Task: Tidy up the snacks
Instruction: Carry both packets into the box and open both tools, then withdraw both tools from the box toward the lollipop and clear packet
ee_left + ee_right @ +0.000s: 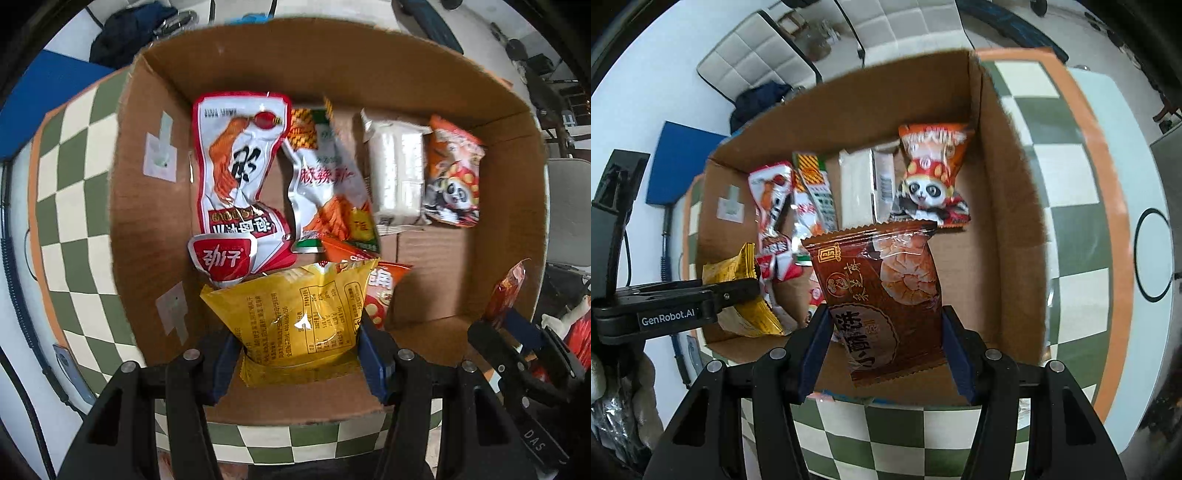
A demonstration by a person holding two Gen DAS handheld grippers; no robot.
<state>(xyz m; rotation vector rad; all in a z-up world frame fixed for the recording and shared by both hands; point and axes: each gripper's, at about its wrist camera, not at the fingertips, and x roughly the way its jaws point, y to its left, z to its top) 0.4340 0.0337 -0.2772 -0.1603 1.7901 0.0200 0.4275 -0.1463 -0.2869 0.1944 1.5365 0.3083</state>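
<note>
- The checkered table point(74, 206) carries your open cardboard box point(369, 70), which stands at the table's near edge and takes up most of both views.
- Inside the box, along its far wall, lie four snacks in a row: a red-and-white pouch point(240, 166) by the left wall, a green-edged pouch point(328, 184) beside it, a white wrapped block point(397, 173), and a panda packet point(452, 177) nearest the right wall.
- Your left gripper point(295, 350) points steeply down over the box's near left corner, its blue pads clamped on the sides of a yellow packet point(295, 314) that hangs above the box floor.
- Your right gripper point(882, 343) also points steeply down, over the near right part of the box, grasping a brown pastry packet point(886, 288) between its pads; the packet stands upright, above the box floor.
- A small orange packet point(384, 288) lies on the box floor, partly hidden behind the yellow packet.
</note>
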